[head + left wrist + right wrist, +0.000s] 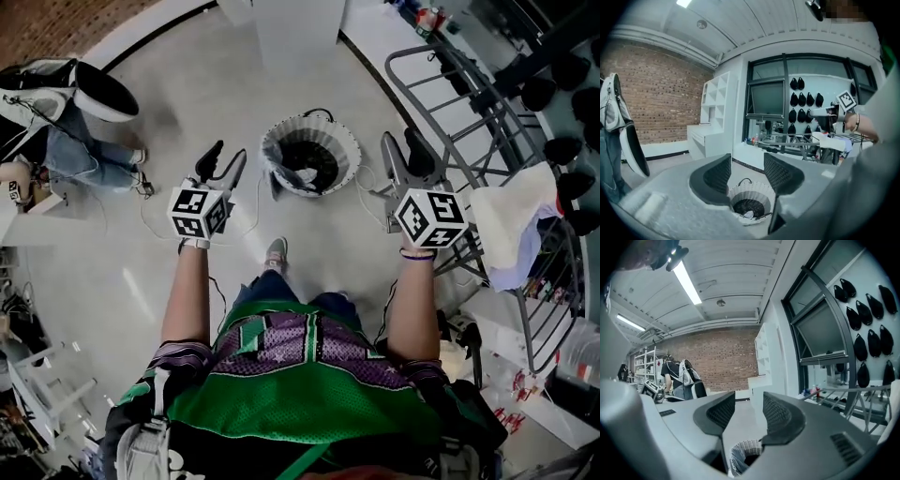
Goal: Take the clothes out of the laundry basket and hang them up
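Jaws stood apart, empty, on left gripper [228, 156] and right gripper [401, 142]; head view showed a garment [306, 175] in the laundry basket [279, 141], right gripper view only its rim.

We see a ribbed, woven-looking white laundry basket [343, 141] on a smooth, faintly glossy floor [187, 94], a grey metal-tube drying rack [473, 112] draped with soft white cloth [511, 220], a rough brick wall [651, 103], and matt black cross-hatched pads [718, 176] on the left gripper [746, 168].
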Demonstrator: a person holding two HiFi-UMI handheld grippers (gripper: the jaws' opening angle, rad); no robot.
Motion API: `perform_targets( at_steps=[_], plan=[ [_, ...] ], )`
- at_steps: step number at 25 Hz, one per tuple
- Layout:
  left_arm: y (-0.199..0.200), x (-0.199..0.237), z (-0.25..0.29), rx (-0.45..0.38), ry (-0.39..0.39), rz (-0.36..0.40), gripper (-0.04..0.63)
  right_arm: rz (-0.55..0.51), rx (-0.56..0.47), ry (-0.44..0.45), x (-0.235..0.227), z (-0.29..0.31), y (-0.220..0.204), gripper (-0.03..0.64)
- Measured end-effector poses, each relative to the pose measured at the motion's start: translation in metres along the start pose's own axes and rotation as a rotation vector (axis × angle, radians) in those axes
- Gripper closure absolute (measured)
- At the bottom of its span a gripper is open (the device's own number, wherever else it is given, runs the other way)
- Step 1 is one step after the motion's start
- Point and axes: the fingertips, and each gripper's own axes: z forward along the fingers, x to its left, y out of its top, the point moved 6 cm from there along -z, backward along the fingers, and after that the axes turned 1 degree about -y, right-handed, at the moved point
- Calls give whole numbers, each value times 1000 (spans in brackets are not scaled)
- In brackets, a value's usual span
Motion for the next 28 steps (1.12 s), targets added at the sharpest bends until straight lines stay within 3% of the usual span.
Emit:
perform_targets(
  at_steps=[6,11,14,19,28],
  plan=[
    [-32,39,46,83,-84,120,367,56,0,-82,4,49,-21,446],
    [-81,62,79,126,-140,-2,367,87,21,-140,0,77,-52,446],
    [-103,65,91,151,-157,-5,367,87,27,-145,2,86,-67,446],
    [-144,59,100,193,-166,89,367,85,52,-121,15,89,-99,446],
    [-265,43,125,256,-148,147,367,133,111,-89,32,63,-204,446]
  ],
)
